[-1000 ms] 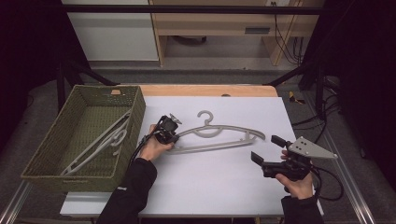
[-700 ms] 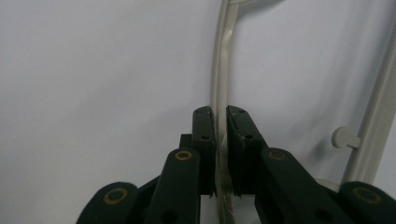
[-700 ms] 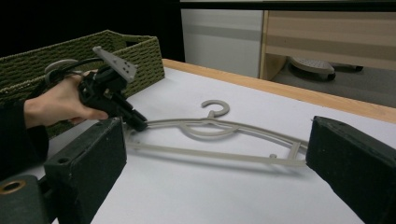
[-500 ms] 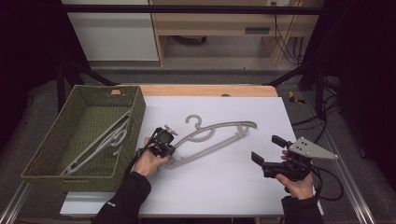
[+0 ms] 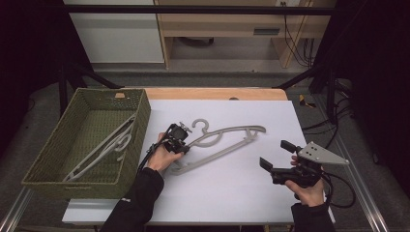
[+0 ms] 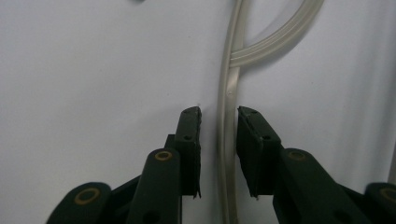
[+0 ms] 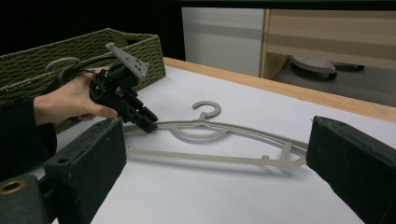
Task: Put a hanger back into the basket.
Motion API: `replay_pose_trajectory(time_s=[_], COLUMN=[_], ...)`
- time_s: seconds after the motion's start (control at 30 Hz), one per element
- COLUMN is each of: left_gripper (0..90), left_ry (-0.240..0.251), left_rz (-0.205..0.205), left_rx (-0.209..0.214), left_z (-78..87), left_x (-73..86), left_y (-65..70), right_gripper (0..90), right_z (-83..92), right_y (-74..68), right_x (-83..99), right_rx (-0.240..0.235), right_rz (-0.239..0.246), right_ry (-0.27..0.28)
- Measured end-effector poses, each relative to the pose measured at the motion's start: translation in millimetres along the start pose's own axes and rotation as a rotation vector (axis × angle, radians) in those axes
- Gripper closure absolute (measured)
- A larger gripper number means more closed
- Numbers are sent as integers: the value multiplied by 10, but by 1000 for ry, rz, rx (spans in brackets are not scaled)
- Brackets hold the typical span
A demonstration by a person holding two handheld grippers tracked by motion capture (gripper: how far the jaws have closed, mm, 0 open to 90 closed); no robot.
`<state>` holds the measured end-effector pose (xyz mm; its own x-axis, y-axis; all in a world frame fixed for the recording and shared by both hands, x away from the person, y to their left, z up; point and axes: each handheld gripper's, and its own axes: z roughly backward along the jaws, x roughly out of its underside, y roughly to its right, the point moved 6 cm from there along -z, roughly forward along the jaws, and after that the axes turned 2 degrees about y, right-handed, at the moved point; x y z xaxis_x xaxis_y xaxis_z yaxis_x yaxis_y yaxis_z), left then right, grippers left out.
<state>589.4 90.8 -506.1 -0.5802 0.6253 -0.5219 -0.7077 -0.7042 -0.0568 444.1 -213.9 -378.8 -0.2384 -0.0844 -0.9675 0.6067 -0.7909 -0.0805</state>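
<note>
- High view: a grey plastic clothes hanger (image 5: 217,142) lies flat on the white table (image 5: 241,193), just right of the green woven basket (image 5: 113,90). A second hanger (image 5: 104,147) leans inside the basket. The left gripper (image 5: 186,143) is at the hanger's left shoulder. The right gripper (image 5: 274,153) hovers well apart to the right, holding nothing.
- Left gripper view: the two black jaws stand on both sides of the thin hanger arm (image 6: 227,93). They have just been opening, and a small gap shows at the pads, so the arm is between them but not pinched.
- Right gripper view: its own jaws are spread wide, with the hanger far ahead.
- Judgement: the hanger looks light, stiff and smooth, so it may slip or swing. The shoulder arm near the hook seems the best place to hold it.
</note>
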Motion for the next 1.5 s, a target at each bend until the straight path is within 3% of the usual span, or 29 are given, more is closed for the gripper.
replay_pose_trajectory(time_s=[0.13,0.27,0.4,0.67,0.87,1.0,1.17,1.37,1.5], left_gripper=[764,772,797,822,826,827,828,827,827], left_ry=[-35,-73,-97,-84,-20,33,91,148,184], left_rz=[-4,23,16,10,-7,-30,-17,-19,-47], left_rx=[13,16,17,9,-9,-23,-50,-107,-134], left_z=[-9,-19,-21,-16,50,193,422,807,1099], left_x=[-18,-47,-59,-52,2,-17,-50,-111,-167], left_y=[4,10,17,34,61,74,91,148,203], right_gripper=[53,52,51,51,51,51,51,51,51], right_z=[8,8,3,13,26,19,29,49,66], right_y=[9,4,-13,0,16,15,12,35,37], right_x=[-8,-13,-13,-14,-11,-6,-16,-18,-25], right_rx=[2,1,-8,-7,-5,-1,0,8,9], right_rz=[-4,1,0,-3,-8,-7,-6,-7,-10], right_ry=[6,5,1,4,3,2,6,11,12])
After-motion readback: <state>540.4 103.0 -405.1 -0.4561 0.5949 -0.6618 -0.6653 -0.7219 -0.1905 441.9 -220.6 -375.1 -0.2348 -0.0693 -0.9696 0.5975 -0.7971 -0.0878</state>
